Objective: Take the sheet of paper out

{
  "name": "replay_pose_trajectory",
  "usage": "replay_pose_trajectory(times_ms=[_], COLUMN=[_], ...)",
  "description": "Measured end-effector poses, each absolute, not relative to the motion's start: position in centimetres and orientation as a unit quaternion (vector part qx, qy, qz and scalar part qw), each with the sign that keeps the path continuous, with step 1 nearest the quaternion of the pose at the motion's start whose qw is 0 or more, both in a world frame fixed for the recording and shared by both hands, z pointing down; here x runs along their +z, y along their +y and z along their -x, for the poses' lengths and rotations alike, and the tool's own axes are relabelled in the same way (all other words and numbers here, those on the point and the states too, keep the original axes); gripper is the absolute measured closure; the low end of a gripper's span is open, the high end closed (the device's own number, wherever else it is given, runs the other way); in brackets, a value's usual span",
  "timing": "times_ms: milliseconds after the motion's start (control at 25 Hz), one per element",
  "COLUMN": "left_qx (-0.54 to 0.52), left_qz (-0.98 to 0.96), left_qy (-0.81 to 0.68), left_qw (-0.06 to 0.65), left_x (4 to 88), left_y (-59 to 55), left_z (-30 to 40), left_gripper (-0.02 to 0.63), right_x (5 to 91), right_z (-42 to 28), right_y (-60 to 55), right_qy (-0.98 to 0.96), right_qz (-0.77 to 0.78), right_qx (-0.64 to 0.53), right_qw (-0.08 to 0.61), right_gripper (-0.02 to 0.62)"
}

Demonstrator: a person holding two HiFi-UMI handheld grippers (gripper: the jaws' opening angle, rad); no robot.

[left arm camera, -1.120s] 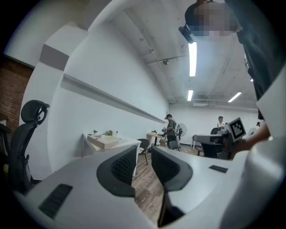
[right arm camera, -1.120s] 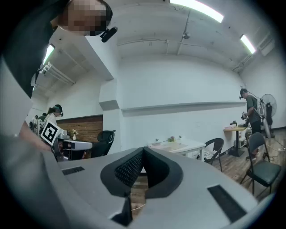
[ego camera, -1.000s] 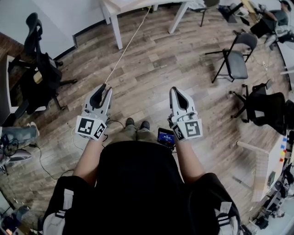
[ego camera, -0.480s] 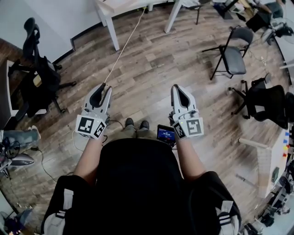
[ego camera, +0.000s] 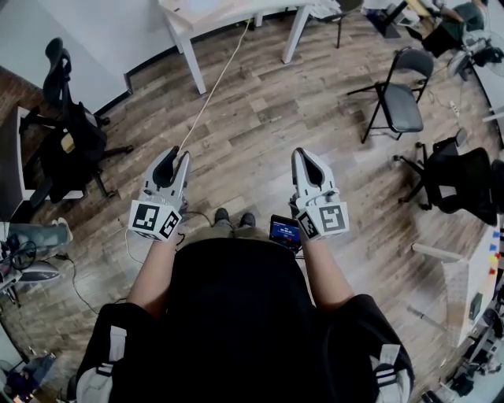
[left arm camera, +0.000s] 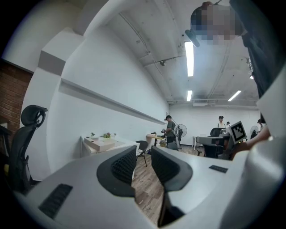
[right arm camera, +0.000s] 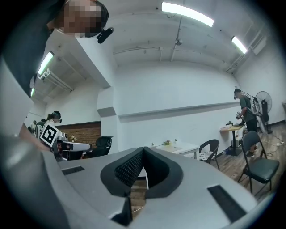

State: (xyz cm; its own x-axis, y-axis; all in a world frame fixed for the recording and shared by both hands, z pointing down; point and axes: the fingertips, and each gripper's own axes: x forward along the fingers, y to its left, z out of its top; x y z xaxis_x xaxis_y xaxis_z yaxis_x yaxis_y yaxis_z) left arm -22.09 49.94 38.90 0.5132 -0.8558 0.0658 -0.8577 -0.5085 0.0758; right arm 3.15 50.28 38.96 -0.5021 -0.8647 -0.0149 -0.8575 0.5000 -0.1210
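Two grippers are held level above the wooden floor (ego camera: pixel 315 110), both well short of the white table (ego camera: pixel 260 9) and pointing toward it. The left gripper (ego camera: pixel 175 154) has its jaws spread, and only floor and the far room show through the gap between them. The right gripper (ego camera: pixel 304 153) has its jaws pressed together at the tips, with nothing pinched. A pale cord (ego camera: pixel 211 85) runs across the floor from under the table toward the left gripper. A black folding chair (ego camera: pixel 400 101) stands to the right of the table, well apart from it, and a black office chair (ego camera: pixel 69 118) stands to its left by the wall. In the left gripper view a flat pale box (left arm camera: pixel 103 143) lies on the table top. Whether the sheet of paper lies on the table cannot be told from any view. A lit phone (ego camera: pixel 284 232) sits at the person's right wrist, far from the table.
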Motion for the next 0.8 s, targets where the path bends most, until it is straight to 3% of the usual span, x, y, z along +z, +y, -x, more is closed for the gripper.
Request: replay_pose_trajectory(times_ms=[800], left_qx=[0.032], left_qz=[-0.879], left_qy=[-0.473], left_qw=[0.049], left_x=[41.1], left_y=[47.2], left_z=[17.7], left_gripper=[0.517], right_x=[41.3], right_z=[-7.9], right_y=[48.1], right_qy=[0.859], right_qz=[0.506], right_qx=[-0.07], right_qw=[0.033], right_gripper=[0.583])
